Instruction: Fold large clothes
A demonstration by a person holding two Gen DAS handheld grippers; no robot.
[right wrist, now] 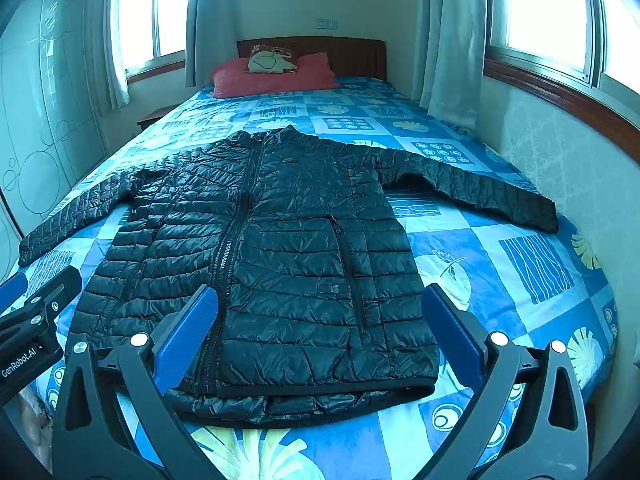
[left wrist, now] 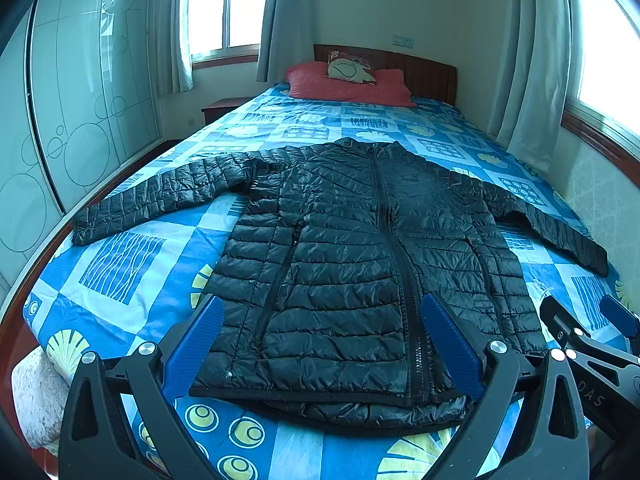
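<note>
Left gripper (left wrist: pixel 322 334) and right gripper (right wrist: pixel 320 322) both spread wide, holding nothing, hovering over the hem of the black puffer jacket (left wrist: pixel 360 248). Jacket lies flat, zipped, sleeves out, on the blue bedspread (left wrist: pixel 120 264), well short of the red pillow (left wrist: pixel 348 86). Risk: the slick, puffy shell may slip the pads or bunch, skewing the fold.

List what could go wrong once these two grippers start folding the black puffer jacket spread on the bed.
1. The black puffer jacket looks slick and puffy; the open left gripper and right gripper may slip off or pinch only its top layer.
2. Its hem lies near the bed's foot edge, so a tug could drag it off.
3. The outspread sleeves may trail and bunch the bedsheet.
</note>
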